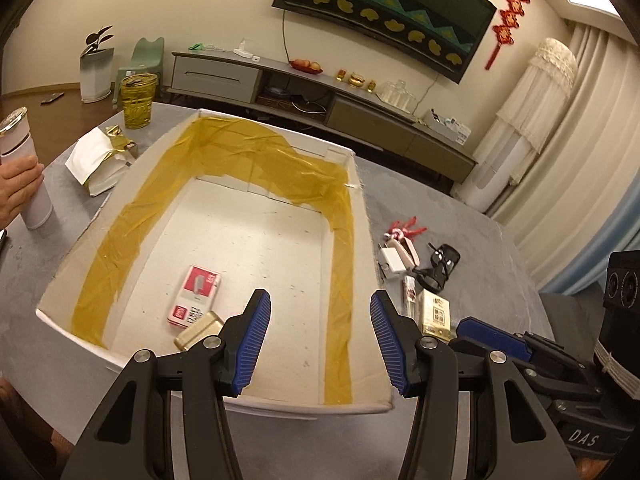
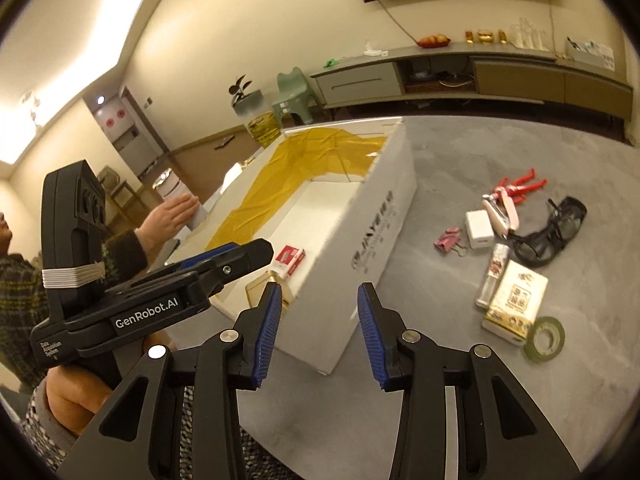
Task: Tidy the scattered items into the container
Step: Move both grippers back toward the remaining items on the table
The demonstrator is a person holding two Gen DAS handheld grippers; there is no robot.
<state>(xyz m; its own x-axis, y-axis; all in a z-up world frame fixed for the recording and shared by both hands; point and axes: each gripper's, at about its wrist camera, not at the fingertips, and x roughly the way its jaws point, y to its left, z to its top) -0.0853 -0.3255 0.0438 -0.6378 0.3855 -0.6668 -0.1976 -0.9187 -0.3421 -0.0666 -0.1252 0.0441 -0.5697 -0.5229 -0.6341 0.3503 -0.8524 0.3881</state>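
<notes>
Both grippers, left (image 1: pixel 320 334) and right (image 2: pixel 318 334), hung wide open and empty; glasses (image 2: pixel 550 232) at 2 o'clock risked snagging neighbours, missing the box (image 2: pixel 372 236).

One box (image 2: pixel 372 216); two items inside; perhaps eight scattered on table (image 2: pixel 440 380).

- The left wrist view looks from just above the near end of the white box (image 1: pixel 362 208), facing down its length toward the far wall.
- The right wrist view sits lower and further right, facing left across the box's near corner.
- Both views share the box and the scattered items (image 2: pixel 516 248) on the grey table (image 2: pixel 440 152).
</notes>
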